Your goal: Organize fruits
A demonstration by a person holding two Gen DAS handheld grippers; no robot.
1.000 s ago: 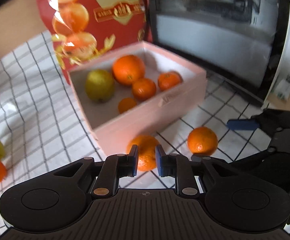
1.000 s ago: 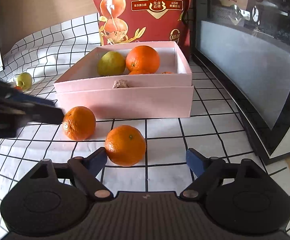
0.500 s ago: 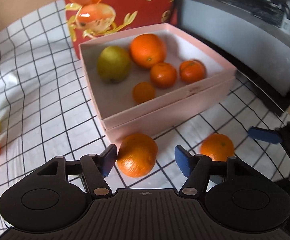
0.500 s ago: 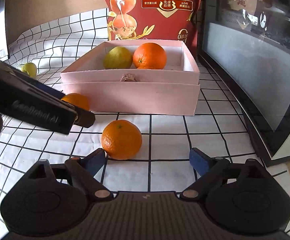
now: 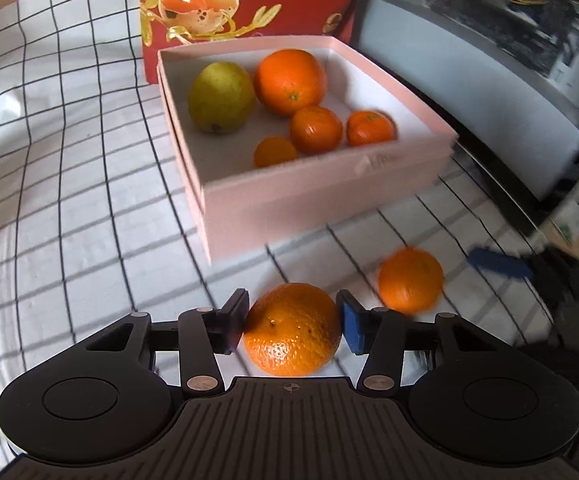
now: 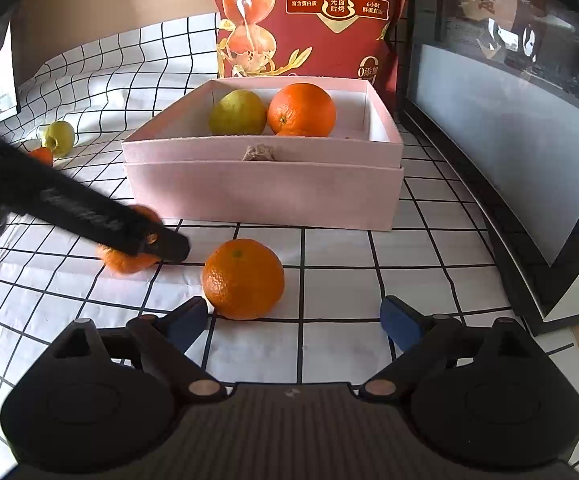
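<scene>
A pink box [image 5: 329, 196] holds a yellow-green pear [image 5: 221, 98], a large orange [image 5: 291, 80] and three small mandarins. In front of it, two oranges lie on the checked cloth. My left gripper [image 5: 293, 320] is closing on the nearer orange [image 5: 293, 328], and both pads touch its sides. From the right wrist view, the left gripper's black finger [image 6: 161, 242] covers that orange [image 6: 129, 262]. My right gripper [image 6: 295, 316] is open, and the other orange [image 6: 243, 278] lies just ahead of its left fingertip, untouched.
A red snack bag [image 6: 309, 20] stands behind the box. A black-framed glass appliance [image 6: 509, 140] runs along the right side. A green apple [image 6: 59, 138] and a small orange [image 6: 41, 156] lie far left on the cloth.
My left gripper opened wide, moved forward around the nearer orange and narrowed onto it, rolling as it went. The right gripper stayed in place and opened a little wider.
</scene>
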